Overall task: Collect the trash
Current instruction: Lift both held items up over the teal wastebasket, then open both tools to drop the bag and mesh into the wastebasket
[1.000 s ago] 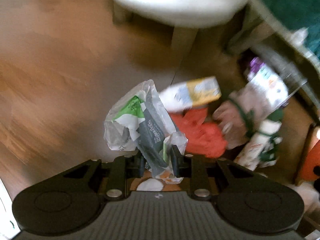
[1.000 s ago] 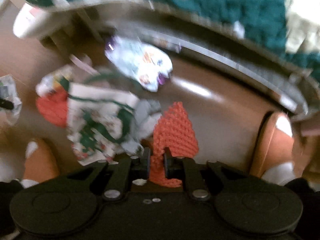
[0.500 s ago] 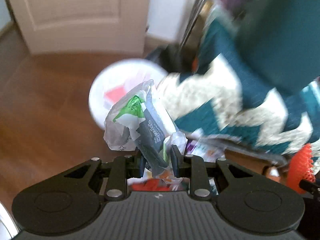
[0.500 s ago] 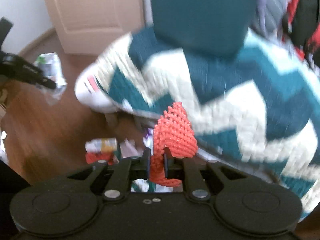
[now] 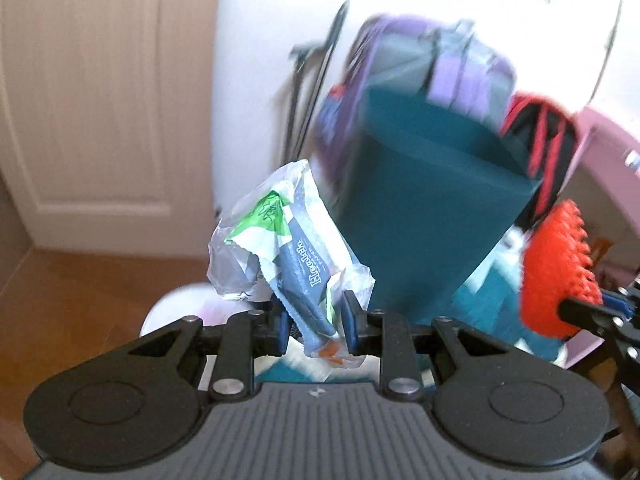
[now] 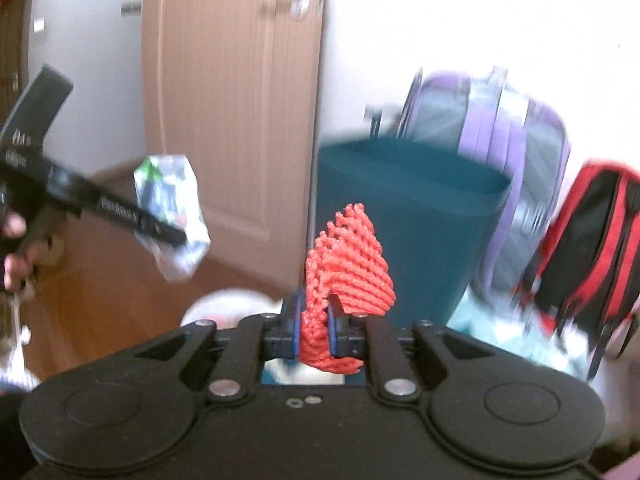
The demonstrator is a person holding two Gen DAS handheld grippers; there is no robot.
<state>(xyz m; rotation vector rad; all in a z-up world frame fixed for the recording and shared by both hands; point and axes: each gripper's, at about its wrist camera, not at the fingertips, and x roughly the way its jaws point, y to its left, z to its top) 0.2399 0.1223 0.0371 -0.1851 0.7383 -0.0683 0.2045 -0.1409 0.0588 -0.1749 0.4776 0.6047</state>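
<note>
My left gripper (image 5: 314, 317) is shut on a crumpled plastic wrapper (image 5: 280, 248), white, green and grey-blue, held up in the air. It also shows in the right wrist view (image 6: 170, 216), at the left. My right gripper (image 6: 314, 322) is shut on a red foam fruit net (image 6: 348, 268); the net also shows in the left wrist view (image 5: 556, 272), at the right. A dark teal bin (image 5: 424, 208) stands ahead of both grippers, its open top visible in the right wrist view (image 6: 408, 208).
A purple suitcase (image 6: 500, 128) and a red-and-black backpack (image 6: 592, 240) stand behind the bin by the white wall. A beige door (image 6: 232, 120) is at the left. A round white stool (image 5: 176, 308) and wooden floor (image 5: 72, 292) lie below.
Both grippers have risen from the floor litter and tilted up, each keeping its load. The view has swung from the floor and blanket to the teal bin, bags and door.
</note>
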